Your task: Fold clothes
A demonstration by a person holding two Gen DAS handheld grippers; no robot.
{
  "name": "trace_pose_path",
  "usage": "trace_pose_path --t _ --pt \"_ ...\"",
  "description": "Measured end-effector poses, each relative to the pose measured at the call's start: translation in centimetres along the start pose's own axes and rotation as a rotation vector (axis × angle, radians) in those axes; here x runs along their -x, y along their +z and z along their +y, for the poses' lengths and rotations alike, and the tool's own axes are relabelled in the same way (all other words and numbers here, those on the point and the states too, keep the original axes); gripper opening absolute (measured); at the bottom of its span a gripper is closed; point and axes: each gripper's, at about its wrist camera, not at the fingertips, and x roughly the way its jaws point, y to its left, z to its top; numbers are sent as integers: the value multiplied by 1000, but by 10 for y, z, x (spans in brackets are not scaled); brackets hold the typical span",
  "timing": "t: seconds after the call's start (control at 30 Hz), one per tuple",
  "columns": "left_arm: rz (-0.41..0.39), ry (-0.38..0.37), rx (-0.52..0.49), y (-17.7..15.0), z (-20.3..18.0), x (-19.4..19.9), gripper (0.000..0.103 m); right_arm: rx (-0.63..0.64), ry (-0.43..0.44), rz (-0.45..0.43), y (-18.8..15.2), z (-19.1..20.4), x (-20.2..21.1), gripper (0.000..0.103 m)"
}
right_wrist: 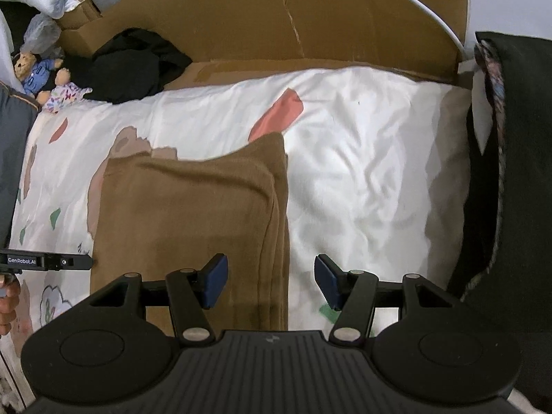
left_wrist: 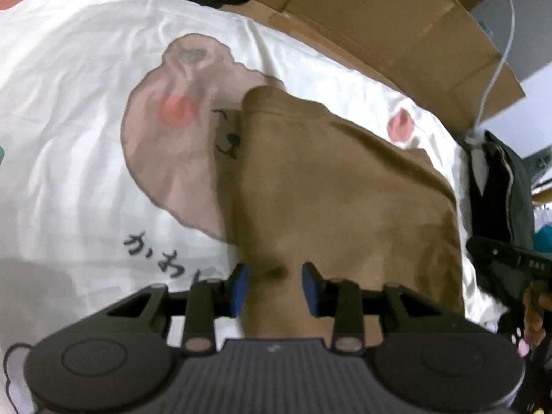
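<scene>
Our left gripper [left_wrist: 275, 288] and right gripper [right_wrist: 271, 283] hold fingers apart over the brown garment [right_wrist: 193, 214]; grabbing 1 layer could undo its fold.

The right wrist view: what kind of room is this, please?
Probably a bedroom: a white cartoon-print bed sheet covers a soft surface, a teddy bear sits at its far edge, and a brown garment lies on it.
</scene>
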Motion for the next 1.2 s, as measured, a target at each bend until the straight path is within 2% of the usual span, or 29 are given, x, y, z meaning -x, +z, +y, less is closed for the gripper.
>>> trace_pose_path --t 0.4,0.7,0.8,0.87,1.0,1.07,1.2 --pt "-88 19 15 41 16 -10 37 22 -22 -57 32 4 -24 60" --pt "-138 10 36 69 19 -21 37 26 -23 -59 46 7 -41 58" --pt "-140 4 44 75 22 -24 36 37 -26 -46 49 11 -47 50" --pt "-130 4 34 77 22 -28 36 40 -32 -37 51 12 -52 40" --pt "-123 3 42 80 26 -37 37 39 -41 -23 55 11 -60 29" --pt "-128 8 34 80 26 -41 34 39 -53 -14 56 10 -66 23" --pt "-153 23 -9 80 21 -43 27 53 -105 -46 54 15 -70 20"
